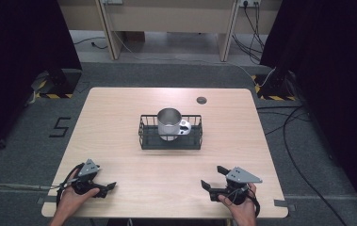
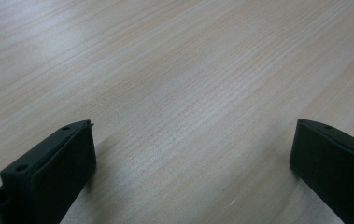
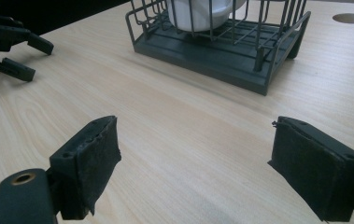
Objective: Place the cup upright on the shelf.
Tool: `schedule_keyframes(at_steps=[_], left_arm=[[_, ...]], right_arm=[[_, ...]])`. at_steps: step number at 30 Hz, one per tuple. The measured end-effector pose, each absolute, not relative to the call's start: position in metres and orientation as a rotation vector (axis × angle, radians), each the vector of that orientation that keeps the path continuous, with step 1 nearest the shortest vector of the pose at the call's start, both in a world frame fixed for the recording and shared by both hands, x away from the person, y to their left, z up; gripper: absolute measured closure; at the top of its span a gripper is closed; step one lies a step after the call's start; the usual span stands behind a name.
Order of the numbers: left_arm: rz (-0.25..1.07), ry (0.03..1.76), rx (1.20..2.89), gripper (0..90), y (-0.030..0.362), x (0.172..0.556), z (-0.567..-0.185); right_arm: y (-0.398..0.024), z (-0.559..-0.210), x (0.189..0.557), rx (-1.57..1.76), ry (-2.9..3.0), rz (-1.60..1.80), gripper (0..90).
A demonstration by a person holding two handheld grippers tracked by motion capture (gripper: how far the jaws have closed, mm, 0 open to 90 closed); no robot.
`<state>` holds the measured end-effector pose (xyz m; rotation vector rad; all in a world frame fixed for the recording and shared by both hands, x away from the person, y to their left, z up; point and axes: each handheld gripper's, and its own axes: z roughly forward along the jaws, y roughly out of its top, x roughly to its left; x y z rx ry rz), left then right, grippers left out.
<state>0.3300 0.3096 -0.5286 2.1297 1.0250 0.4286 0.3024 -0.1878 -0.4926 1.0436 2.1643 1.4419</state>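
A dark wire basket point(image 1: 148, 136) stands at the middle of the light wooden table point(image 1: 119, 117). Upright inside it is a metal mug point(image 1: 168, 123), its handle turned to the right. My left gripper point(image 1: 106, 189) rests low near the front left edge, held by a hand, jaws pointing right. In the left gripper view it point(image 2: 194, 125) is open over bare wood. My right gripper point(image 1: 212, 177) sits near the front right edge, jaws pointing left. In the right gripper view it point(image 3: 195, 128) is open with nothing between the pads, the basket point(image 3: 221, 56) and mug point(image 3: 202, 11) ahead.
A round cable hole point(image 1: 201, 100) lies in the table behind the basket, also seen in the right gripper view as a hole point(image 3: 350, 18). The other gripper point(image 3: 6, 42) shows at that view's upper left. Dark curtains flank the table; cables run over the floor at right.
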Motion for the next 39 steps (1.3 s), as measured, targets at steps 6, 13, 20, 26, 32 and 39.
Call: schedule_keyframes(at_steps=[6, 13, 20, 26, 32, 39], left_arm=[[0.428, 1.025, 2.129, 0.0, 0.310, 0.330, -0.529], [0.428, 1.025, 2.130, 0.0, 0.310, 0.330, -0.529], [0.429, 1.025, 2.130, 0.0, 0.310, 0.330, -0.529], [0.428, 1.025, 2.130, 0.0, 0.310, 0.330, -0.529], [0.428, 1.025, 2.129, 0.0, 0.310, 0.330, -0.529], [0.428, 1.025, 2.129, 0.0, 0.310, 0.330, -0.529]], right_arm=[[-0.190, -0.496, 0.297, 1.061, 2.159, 1.433, 15.4], [-0.192, -0.505, 0.292, 1.095, 2.169, 1.397, 15.4], [-0.192, -0.513, 0.288, 1.115, 2.197, 1.346, 15.4], [-0.193, -0.516, 0.285, 1.123, 2.201, 1.320, 15.4], [-0.195, -0.523, 0.282, 1.135, 2.215, 1.269, 15.4], [-0.195, -0.530, 0.282, 1.140, 2.239, 1.177, 15.3]])
